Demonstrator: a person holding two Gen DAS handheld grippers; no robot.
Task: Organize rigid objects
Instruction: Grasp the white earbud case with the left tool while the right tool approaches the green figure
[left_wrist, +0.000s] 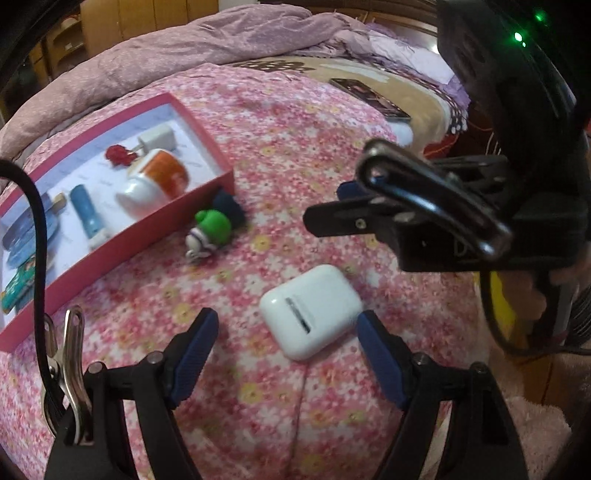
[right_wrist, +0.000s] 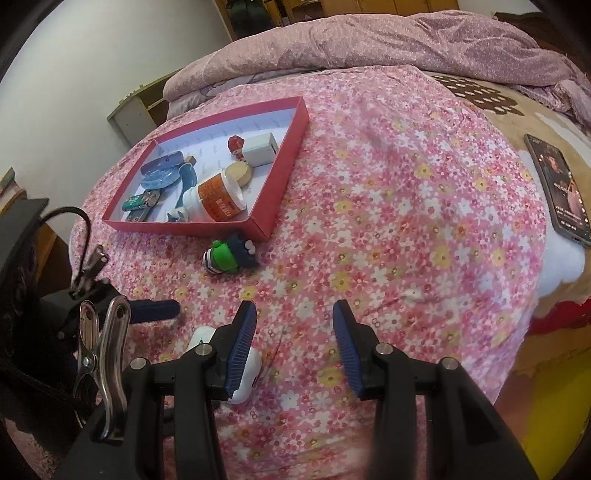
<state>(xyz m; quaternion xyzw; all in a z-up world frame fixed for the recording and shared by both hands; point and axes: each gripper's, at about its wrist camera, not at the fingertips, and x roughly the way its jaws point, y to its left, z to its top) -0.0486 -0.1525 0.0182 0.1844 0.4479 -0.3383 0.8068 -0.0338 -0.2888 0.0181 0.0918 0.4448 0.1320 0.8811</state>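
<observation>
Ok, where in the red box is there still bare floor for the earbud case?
Bare white floor lies along the red box's far wall, from its far corner to the red figurine, behind the blue glasses case. The near half is crowded around the orange-labelled jar and the tins. The earbud case sits between the left tongs, untouched.

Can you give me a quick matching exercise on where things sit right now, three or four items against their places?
Things:
1. white earbud case
2. green toy figure
3. orange-labelled jar
4. phone

Places:
A. lying inside the red box
B. on the beige blanket at the far right
C. on the floral sheet between the open fingers of the left gripper
D. on the floral sheet just outside the box's near corner

Pairs: 1-C, 2-D, 3-A, 4-B
</observation>
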